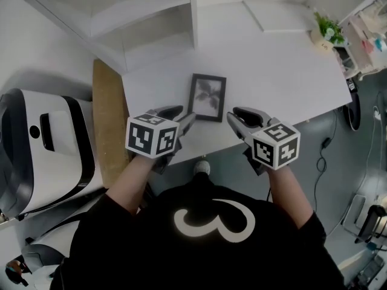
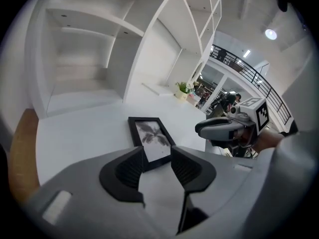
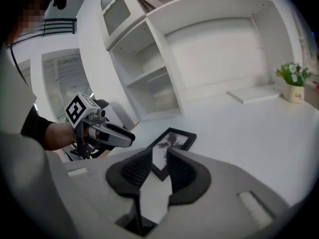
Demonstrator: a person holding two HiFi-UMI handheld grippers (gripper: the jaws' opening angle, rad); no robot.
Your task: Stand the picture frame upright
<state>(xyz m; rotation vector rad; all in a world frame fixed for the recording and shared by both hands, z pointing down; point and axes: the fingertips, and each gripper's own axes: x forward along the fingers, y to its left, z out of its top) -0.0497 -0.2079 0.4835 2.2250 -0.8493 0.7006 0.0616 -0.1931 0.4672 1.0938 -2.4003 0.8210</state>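
A black picture frame [image 1: 207, 96] with a leaf print lies flat on the white table [image 1: 284, 77], near the front edge. My left gripper [image 1: 179, 116] hovers just short of the frame's near left corner. Its jaws stand open with nothing between them. My right gripper [image 1: 239, 118] sits by the near right corner, also open and empty. In the left gripper view the frame [image 2: 151, 139] lies just beyond the left gripper [image 2: 157, 158], with the right gripper [image 2: 219, 128] off to the side. In the right gripper view the frame [image 3: 172, 142] lies ahead of the right gripper [image 3: 159, 159].
A white shelf unit [image 1: 151, 17] stands at the table's back left. A small potted plant [image 1: 326, 29] sits at the far right corner. A wooden board [image 1: 109, 119] borders the table's left edge, with a white machine [image 1: 36, 150] beyond it.
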